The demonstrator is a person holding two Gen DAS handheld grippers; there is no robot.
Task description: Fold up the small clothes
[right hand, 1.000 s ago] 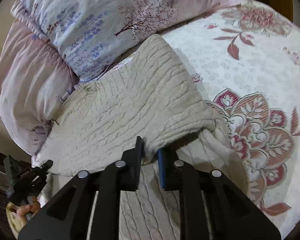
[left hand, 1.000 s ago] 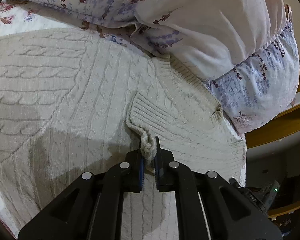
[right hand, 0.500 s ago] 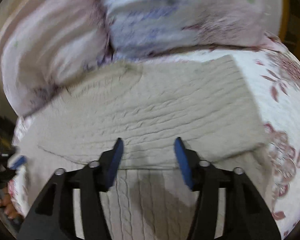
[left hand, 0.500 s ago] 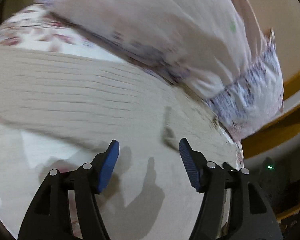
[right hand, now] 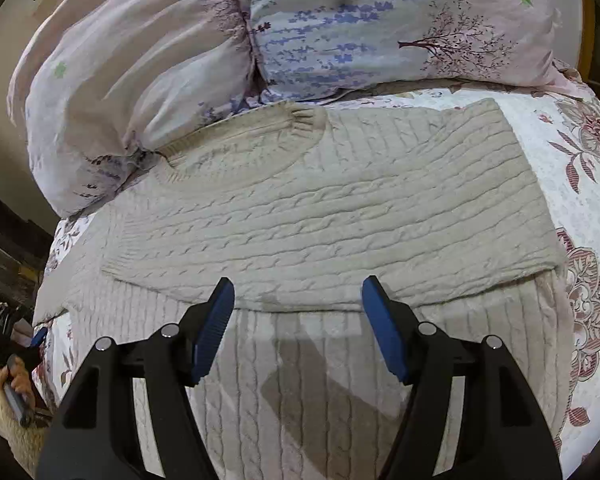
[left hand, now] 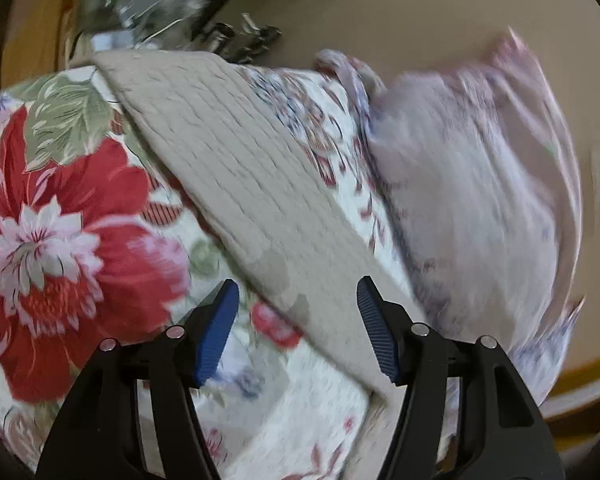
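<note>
We see both claws spread wide with nothing between their blue pads. Our right claw (right hand: 298,326) hangs over the sweater (right hand: 324,216), a beige cable-knit one that lies flat on the bed (right hand: 580,208). Its upper part is folded over, and the fold edge runs across just in front of the pads. The far edge of the sweater touches the pillows (right hand: 260,40), which have a pale print of trees and flowers. Our left claw (left hand: 298,328) looks along the bed from another side; this view is blurred. Here the sweater (left hand: 240,168) appears as a long beige band that goes from the far edge of the bed to a place between the pads. A big red flower (left hand: 56,240) of the bedcover is on its left and a pillow (left hand: 480,208) on its right.
</note>
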